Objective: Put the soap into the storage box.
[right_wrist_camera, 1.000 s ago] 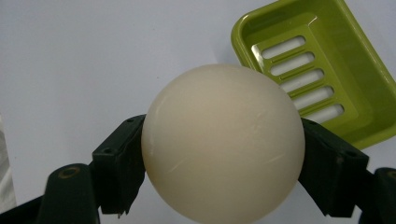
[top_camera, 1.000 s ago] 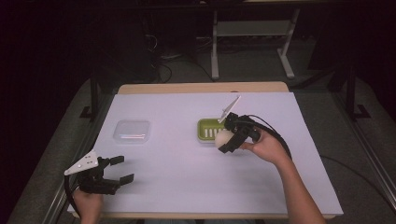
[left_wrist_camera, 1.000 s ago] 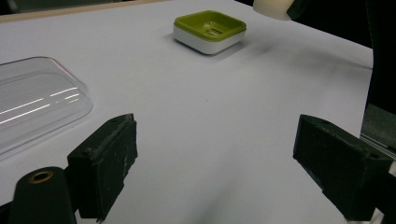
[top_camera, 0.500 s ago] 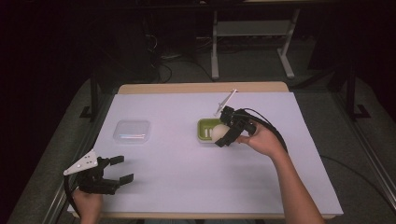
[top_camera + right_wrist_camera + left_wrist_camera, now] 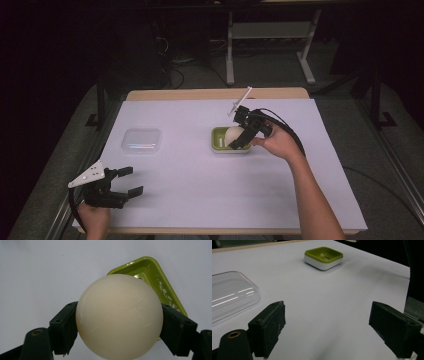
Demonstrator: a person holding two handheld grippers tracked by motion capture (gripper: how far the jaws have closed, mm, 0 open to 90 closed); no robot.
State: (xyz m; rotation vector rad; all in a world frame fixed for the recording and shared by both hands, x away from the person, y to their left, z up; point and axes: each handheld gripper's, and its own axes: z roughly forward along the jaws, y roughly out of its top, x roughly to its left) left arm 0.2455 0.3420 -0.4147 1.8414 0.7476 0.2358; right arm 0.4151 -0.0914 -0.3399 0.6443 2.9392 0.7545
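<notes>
Cream ball (image 5: 119,316) clenched between right gripper (image 5: 239,140) fingers just above green tray (image 5: 218,136) on white desk (image 5: 200,190), clear lid (image 5: 142,140) well apart leftward, left gripper (image 5: 125,181) fingers spread, released, near the desk's front corner.

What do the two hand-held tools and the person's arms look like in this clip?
Both tools are black with two blocky black jaws. The left tool carries a light grey three-cornered plate on top with small dark dots. The right tool has a pale plate too and trails a black cable looping past the hand. The forearms are bare; no sleeves are visible.
</notes>
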